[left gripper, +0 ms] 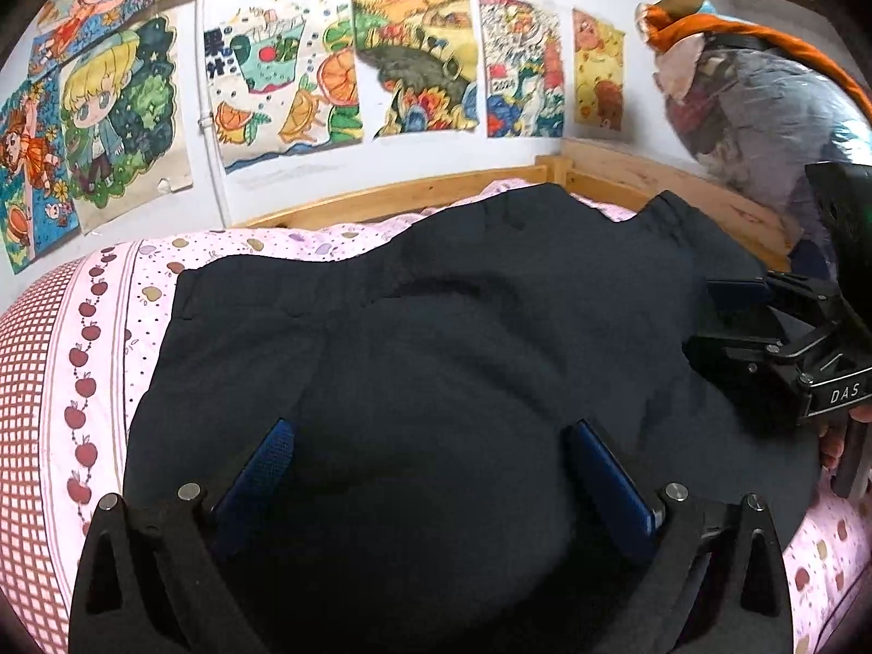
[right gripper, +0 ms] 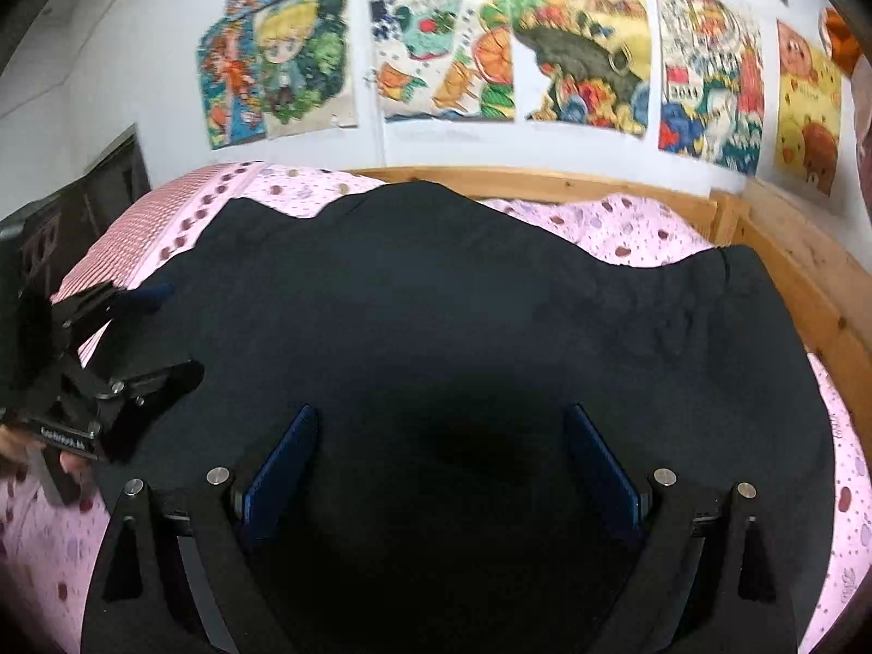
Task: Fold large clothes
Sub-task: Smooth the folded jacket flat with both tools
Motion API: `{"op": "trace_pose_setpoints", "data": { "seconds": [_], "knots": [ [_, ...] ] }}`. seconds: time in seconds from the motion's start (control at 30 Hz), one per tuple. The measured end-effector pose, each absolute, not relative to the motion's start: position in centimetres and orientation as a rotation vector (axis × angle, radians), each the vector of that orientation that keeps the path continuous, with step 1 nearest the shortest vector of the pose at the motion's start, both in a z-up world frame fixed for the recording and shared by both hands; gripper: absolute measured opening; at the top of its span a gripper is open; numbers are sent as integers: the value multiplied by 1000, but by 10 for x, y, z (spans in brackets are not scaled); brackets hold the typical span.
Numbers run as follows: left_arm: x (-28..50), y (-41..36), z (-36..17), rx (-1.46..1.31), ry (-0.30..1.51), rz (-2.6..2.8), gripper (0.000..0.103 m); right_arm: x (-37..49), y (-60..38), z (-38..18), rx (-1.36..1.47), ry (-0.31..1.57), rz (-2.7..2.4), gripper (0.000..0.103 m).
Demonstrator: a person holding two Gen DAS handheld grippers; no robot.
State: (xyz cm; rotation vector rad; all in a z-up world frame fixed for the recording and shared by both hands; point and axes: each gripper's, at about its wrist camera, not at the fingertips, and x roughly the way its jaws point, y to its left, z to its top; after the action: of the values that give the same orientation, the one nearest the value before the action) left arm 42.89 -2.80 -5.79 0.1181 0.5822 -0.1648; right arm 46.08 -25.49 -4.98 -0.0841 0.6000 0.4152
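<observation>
left wrist view shows dark garment (left gripper: 436, 338) lying rumpled on pink bedsheet (left gripper: 71, 381), both grippers' jaws spread wide, released.

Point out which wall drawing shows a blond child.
The paper drawing of a blond, big-eyed child framed by dark green foliage, on the white wall's left side; neighbouring drawings show an orange-haired figure and orange fruit slices.

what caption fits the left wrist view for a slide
Left claw open above dark garment on pink bedsheet, right claw alongside.

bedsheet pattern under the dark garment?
Pink bedsheet with apple print and a checked border; clearest in left wrist view.
</observation>
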Motion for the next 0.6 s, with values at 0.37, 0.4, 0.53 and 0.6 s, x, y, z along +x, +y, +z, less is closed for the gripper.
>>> {"op": "trace_pose_setpoints", "data": {
  "seconds": [0.37,0.4,0.53,0.6],
  "knots": [
    [475,-16,-56,46,633,-128,103,496,-254,-44,-59,605,347,90],
    [478,-14,-57,33,638,-127,103,499,-256,-44,-50,605,342,90],
    [496,-11,-64,7,716,-150,103,522,-267,-56,30,667,332,93],
    [505,-13,-68,15,749,-158,103,533,-269,-68,64,710,340,97]
  ]
}}
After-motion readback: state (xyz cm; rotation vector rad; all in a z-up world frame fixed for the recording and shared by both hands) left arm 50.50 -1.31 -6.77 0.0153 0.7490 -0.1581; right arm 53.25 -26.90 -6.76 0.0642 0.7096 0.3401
